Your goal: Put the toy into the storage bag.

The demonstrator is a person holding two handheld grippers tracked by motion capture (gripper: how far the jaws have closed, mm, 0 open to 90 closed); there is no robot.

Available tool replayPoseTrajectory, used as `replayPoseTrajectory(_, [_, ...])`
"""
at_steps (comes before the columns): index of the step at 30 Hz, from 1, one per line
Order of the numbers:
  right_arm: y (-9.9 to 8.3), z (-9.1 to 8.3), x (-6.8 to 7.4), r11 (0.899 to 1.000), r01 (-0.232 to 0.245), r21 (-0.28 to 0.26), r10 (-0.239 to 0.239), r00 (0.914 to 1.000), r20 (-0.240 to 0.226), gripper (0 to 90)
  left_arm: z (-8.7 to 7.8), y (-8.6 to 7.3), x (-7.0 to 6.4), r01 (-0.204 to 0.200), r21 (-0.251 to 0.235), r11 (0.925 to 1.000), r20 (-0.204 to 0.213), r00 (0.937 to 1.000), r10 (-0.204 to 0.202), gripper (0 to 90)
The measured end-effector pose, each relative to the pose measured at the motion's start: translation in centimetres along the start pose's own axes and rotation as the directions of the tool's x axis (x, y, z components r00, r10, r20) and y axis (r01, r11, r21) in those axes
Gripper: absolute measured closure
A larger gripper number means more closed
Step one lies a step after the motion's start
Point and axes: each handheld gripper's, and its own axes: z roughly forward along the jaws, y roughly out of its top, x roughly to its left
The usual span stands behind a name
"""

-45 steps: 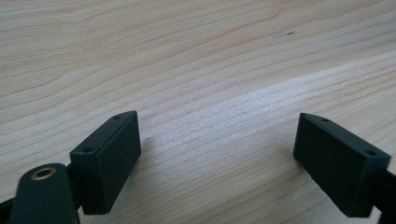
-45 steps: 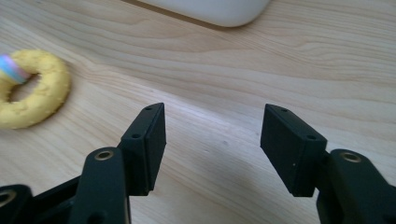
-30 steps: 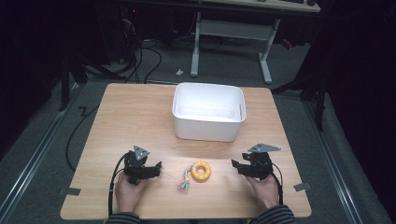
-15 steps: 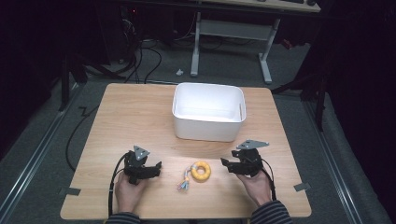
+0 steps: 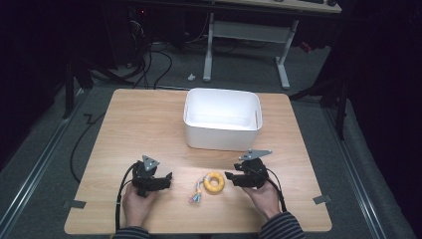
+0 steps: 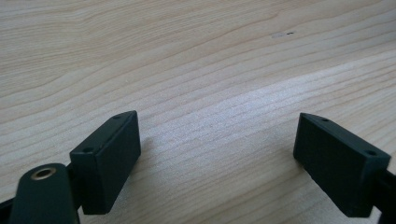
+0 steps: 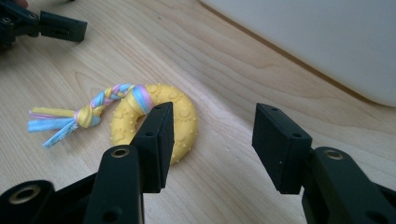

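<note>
In the high view, a yellow rubber ring toy [image 5: 215, 182] with a braided pastel rope tail [image 5: 197, 194] lies on the wooden table [image 5: 149, 124], low in the frame and a little right of centre, between the two hand-held tools. The right gripper [image 5: 230, 176] sits just right of the ring in that view, its tips pointing left toward the toy and close to it but not touching; the person's right hand [image 5: 262, 196] holds it from the lower right. In the right gripper view, the right gripper [image 7: 210, 135] has its jaws spread wide with bare wood between them, and the ring [image 7: 154, 119] lies just beyond and partly behind the left-hand jaw, with the knotted rope tail [image 7: 79, 116] trailing toward the left edge. The left gripper [image 5: 169, 177] rests in the lower left of the high view, well apart from the toy, its tips pointing right. In the left gripper view, the left gripper [image 6: 217, 144] also stands wide apart over plain wood grain. A white plastic bin [image 5: 221, 139] stands at the centre of the high view, above the toy and apart from it.
</note>
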Motion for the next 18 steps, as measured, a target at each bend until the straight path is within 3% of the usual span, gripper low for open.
replayPoseTrajectory(14, [0.4, 2.0, 1.0, 0.998, 0.033, 0.056, -0.031, 0.9987, -0.041, 53.3, 0.1, 0.1, 0.0, 0.006, 0.0, 1.0, -0.008, 0.9999, -0.006, 15.1])
replayPoseTrajectory(18, [0.7, 3.2, 1.5, 0.994, 0.043, 0.1, -0.038, 0.9979, -0.053, 54.1, 0.1, 0.1, 0.0, 0.007, 0.0, 1.0, -0.01, 0.9999, -0.007, 15.1])
